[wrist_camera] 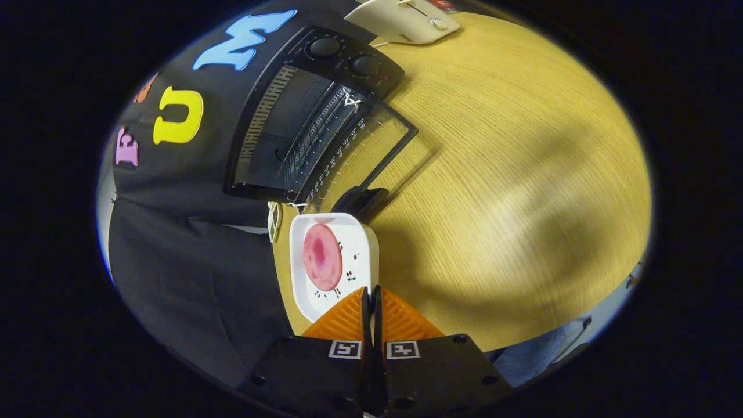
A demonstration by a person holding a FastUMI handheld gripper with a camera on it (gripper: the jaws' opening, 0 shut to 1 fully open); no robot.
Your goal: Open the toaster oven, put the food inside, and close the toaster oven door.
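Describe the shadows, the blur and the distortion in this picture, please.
Gripper view: strong fisheye bend curves the toaster oven; broad soft shadows lie on the wooden table; the plate with the food is sharp; the tool grips its edge.

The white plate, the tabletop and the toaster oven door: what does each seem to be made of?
White plate: glossy ceramic or melamine, smooth sheen. Tabletop: light wood or laminate, matte, visible grain. Toaster oven door: clear glass in a dark frame; the table shows through. The hand-held gripper is shut on the plate's rim.
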